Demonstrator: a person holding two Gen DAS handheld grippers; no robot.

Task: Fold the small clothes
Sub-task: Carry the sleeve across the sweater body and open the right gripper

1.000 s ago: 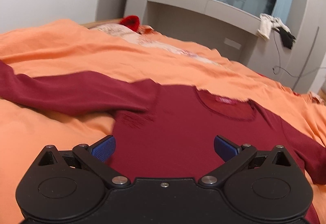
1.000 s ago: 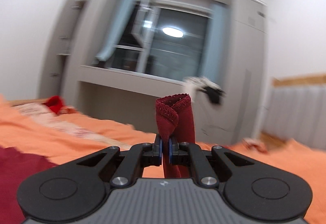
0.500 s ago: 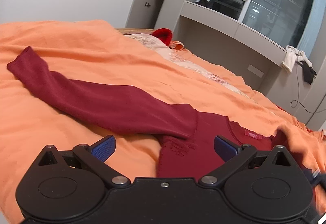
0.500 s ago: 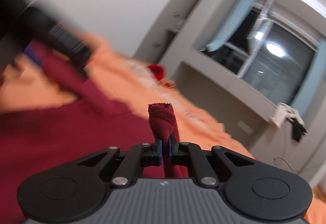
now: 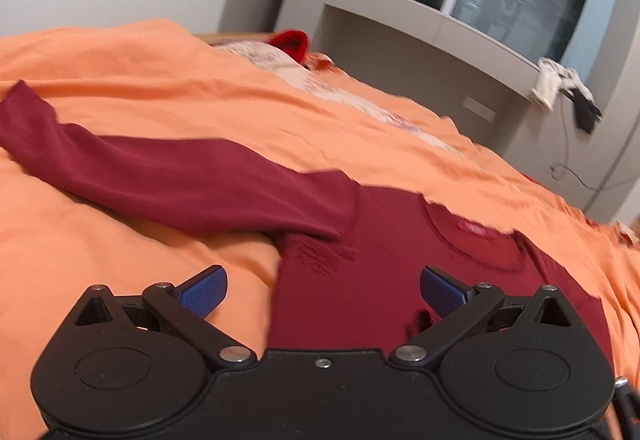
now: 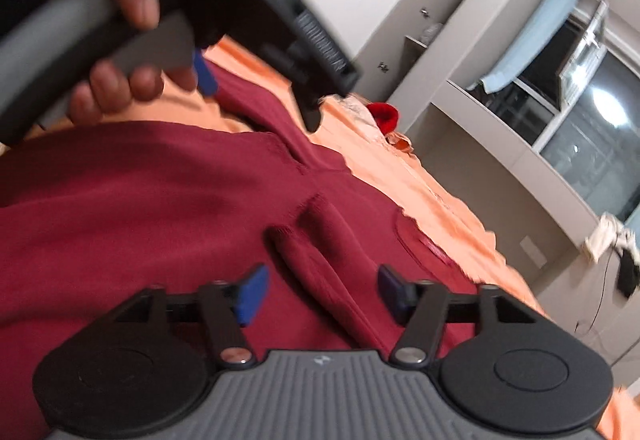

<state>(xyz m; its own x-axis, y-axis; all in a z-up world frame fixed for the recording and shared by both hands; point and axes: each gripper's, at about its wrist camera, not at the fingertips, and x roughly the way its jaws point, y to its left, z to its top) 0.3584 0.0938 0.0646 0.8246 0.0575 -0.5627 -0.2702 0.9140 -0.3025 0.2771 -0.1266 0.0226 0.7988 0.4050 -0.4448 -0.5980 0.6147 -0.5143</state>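
A bed covered by an orange sheet [image 5: 160, 79] is seen filling both views, with grey window shelving [image 5: 440, 23] behind it. A dark red long-sleeved top [image 5: 360, 280] is spread flat on the sheet, one sleeve [image 5: 160, 175] stretched out sideways, the other sleeve [image 6: 320, 252] laid across the chest. A red item [image 5: 290, 41] is seen at the bed's far edge. The right gripper [image 6: 322, 292] has just been opening, its jaws apart with the folded sleeve lying loose between them. The left gripper [image 5: 322, 288] is held wide, empty, above the top; the left hand [image 6: 120, 19] is seen gripping its handle.
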